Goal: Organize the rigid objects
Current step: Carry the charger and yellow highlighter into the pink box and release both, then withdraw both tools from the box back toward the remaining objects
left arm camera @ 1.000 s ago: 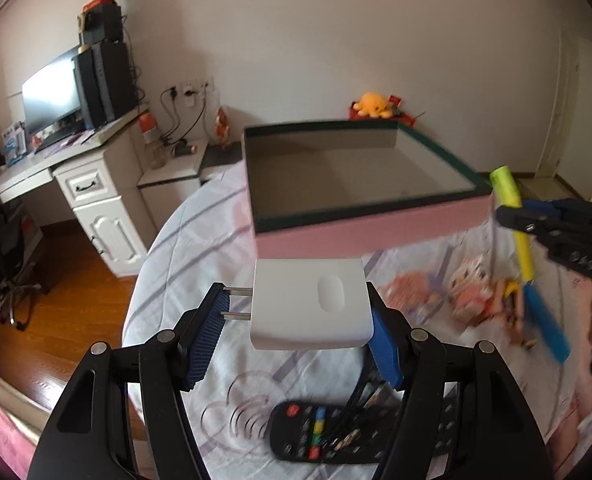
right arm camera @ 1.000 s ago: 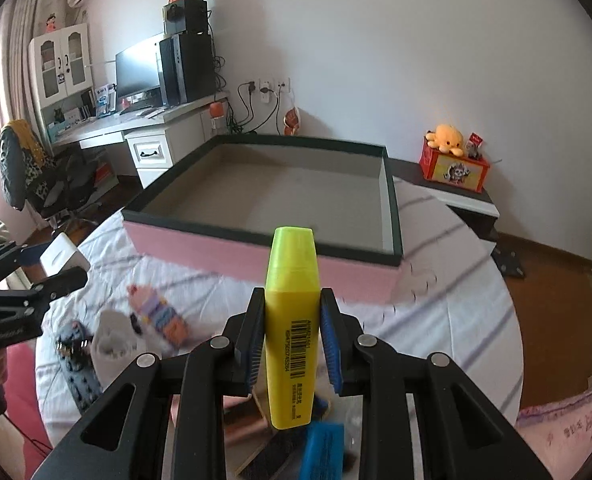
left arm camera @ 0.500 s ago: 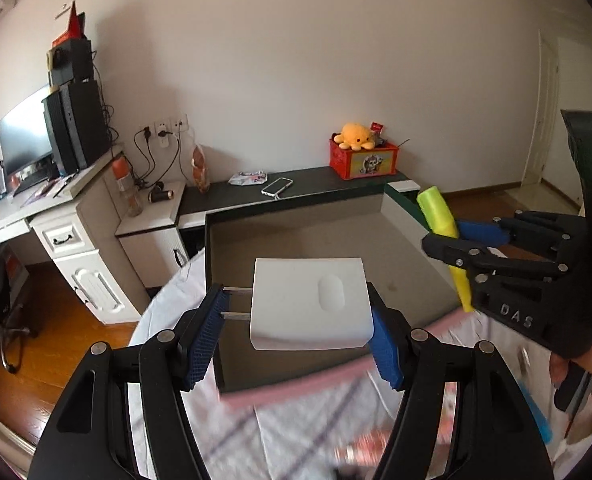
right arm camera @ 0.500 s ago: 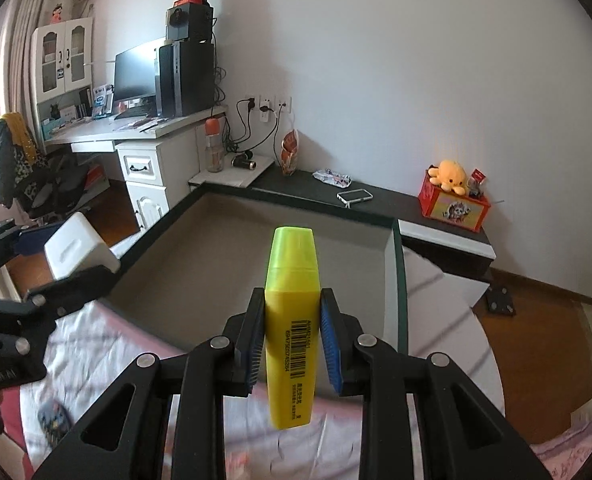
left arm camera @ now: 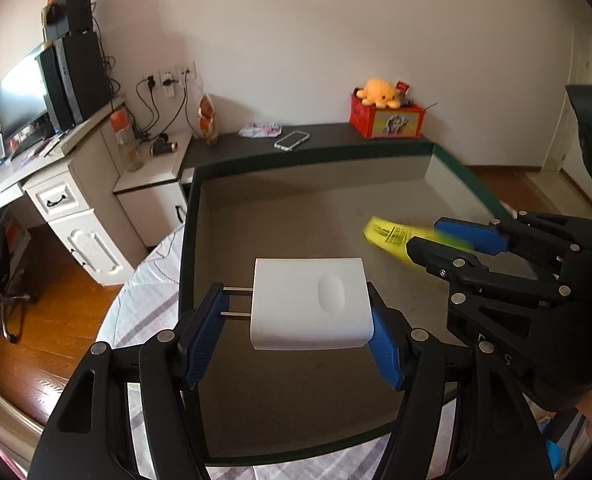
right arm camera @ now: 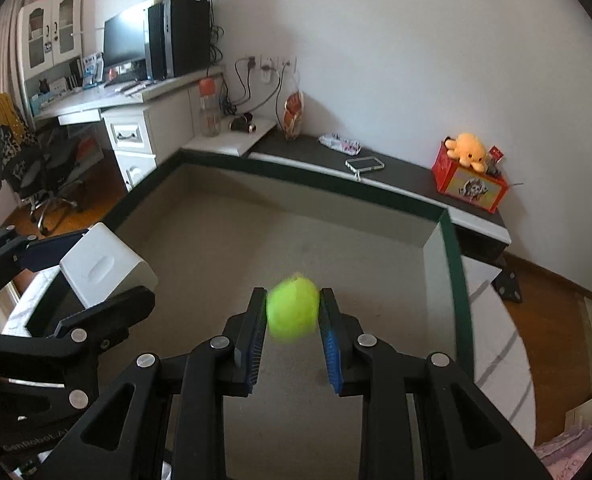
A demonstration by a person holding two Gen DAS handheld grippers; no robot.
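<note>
Over the box (left arm camera: 316,216) we grip a charger (left arm camera: 310,304) left, a blurred highlighter (right arm camera: 292,312) right; releasing high, either could bounce out.

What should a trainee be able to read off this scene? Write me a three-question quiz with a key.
1. True or false: the left gripper holds a white charger.
2. What colour is the rim of the box? A red, B dark green, C yellow.
3. Name the thing between the fingers of the right gripper.
Key: 1 true; 2 B; 3 yellow highlighter, blurred.
</note>
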